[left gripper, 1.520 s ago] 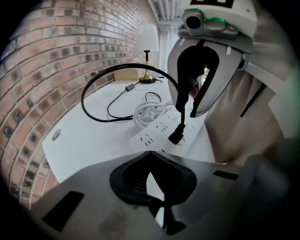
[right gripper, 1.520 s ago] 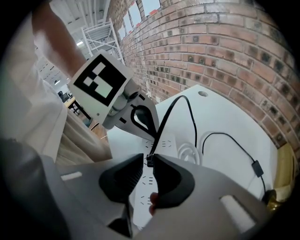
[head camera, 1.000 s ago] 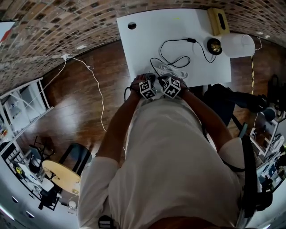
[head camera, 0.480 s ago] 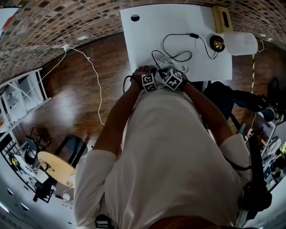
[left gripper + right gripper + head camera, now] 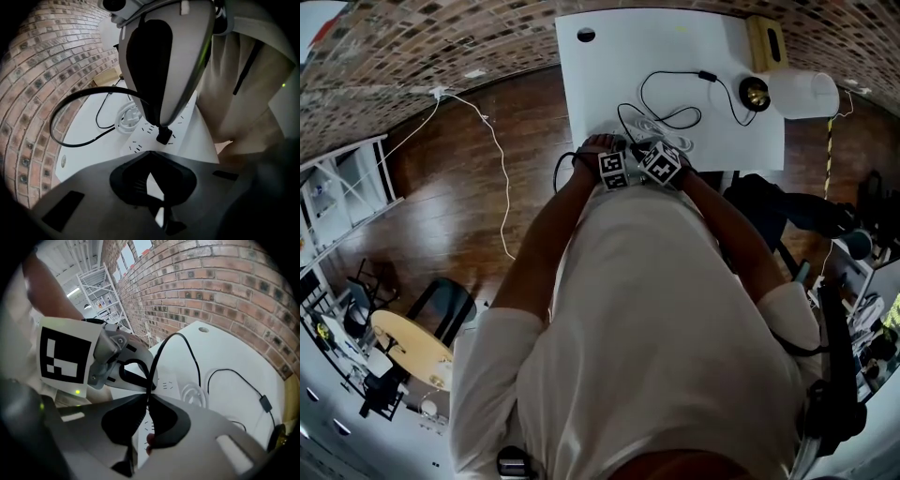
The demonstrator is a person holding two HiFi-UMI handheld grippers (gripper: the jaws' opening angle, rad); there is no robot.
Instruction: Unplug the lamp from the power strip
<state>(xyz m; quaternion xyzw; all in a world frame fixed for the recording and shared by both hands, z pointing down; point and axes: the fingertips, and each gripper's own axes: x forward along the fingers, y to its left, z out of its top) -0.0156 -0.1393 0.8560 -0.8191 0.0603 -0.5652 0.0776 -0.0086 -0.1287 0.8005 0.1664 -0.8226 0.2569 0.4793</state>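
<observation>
White table (image 5: 619, 66), power strip (image 5: 140, 139) near front edge

A pale cream shirt (image 5: 656, 319) with short sleeves is worn, and a thin dark strap (image 5: 246, 65) is seen lying across it. The left gripper (image 5: 151, 155) and the right gripper (image 5: 147, 397) are each topped by a cube printed with black-and-white square markers — the left cube (image 5: 612, 170) and the right cube (image 5: 660, 163). Both shells are moulded in smooth grey, with a black hollow behind the jaw tips. At nine o'clock in the right gripper view, round screw heads (image 5: 117, 340) and a small green light (image 5: 76, 391) are shown on the left gripper's side.
</observation>
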